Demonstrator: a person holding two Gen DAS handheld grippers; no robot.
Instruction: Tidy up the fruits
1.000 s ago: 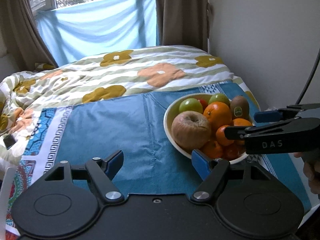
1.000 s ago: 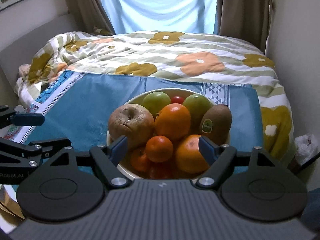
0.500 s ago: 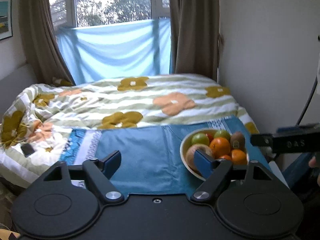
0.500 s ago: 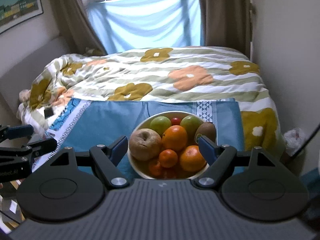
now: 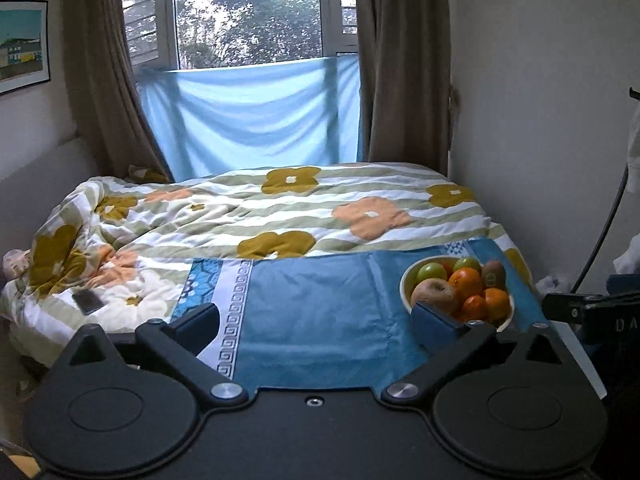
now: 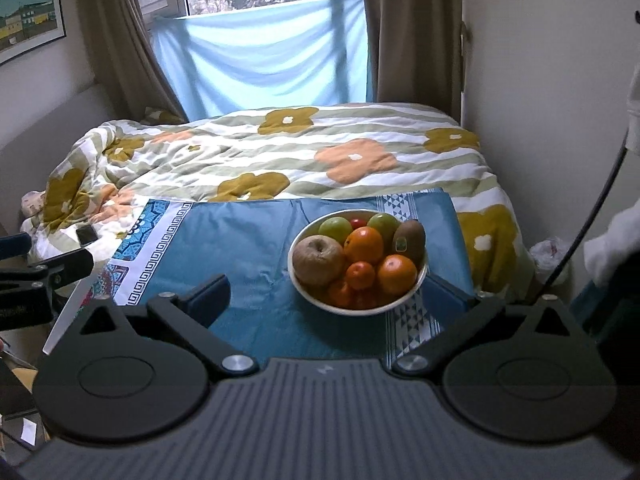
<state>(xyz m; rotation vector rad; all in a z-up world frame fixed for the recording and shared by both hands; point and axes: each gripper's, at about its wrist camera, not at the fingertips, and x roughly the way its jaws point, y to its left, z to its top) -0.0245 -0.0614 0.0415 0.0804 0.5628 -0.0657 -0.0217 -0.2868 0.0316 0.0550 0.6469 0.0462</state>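
Bedroom setup: flowery quilt (image 6: 280, 152) on the bed, blue cloth (image 6: 248, 248) spread at the near end. Both grippers hang back from it, left gripper (image 5: 316, 320) and right gripper (image 6: 328, 292), jaws spread wide, holding nothing. Past the right one sits the bowl (image 6: 404, 300) on the cloth, every fruit piled in it: apple (image 6: 318, 260), oranges (image 6: 364, 244), kiwi (image 6: 410, 236). Could be freshly gathered or waiting to be sorted out, honestly can't call the step.

Left gripper (image 5: 316, 322) jaws wide apart, empty; right gripper (image 6: 332, 292) likewise
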